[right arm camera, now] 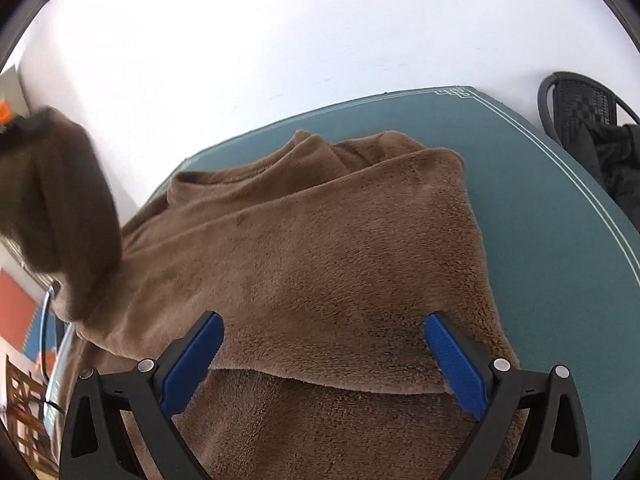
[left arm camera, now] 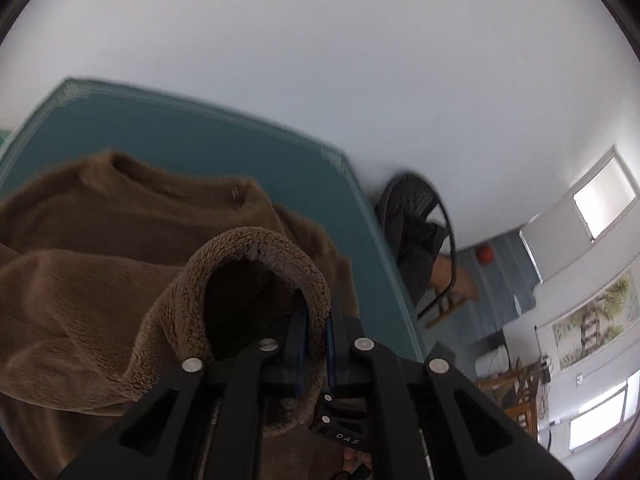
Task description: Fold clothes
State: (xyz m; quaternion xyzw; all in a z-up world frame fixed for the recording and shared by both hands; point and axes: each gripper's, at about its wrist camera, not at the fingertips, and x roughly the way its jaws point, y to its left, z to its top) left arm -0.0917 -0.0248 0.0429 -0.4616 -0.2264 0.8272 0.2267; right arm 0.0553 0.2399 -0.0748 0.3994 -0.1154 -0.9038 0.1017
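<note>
Two grippers work a brown fleece garment [right arm camera: 320,248] spread on a teal table [right arm camera: 560,208]. The left gripper [left arm camera: 316,328] is clenched on the garment's cuff [left arm camera: 260,248], at 6 o'clock. The right gripper [right arm camera: 324,356] hangs released, jaws wide, above the fleece.

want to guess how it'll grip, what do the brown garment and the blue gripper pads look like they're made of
Brown garment: looks like plush fleece, matte, with short fuzzy pile and a nubbier, curly texture at the cuff the left gripper clamps. Right gripper pads: probably rubber or textured plastic, blue, finely ribbed, low sheen.
</note>
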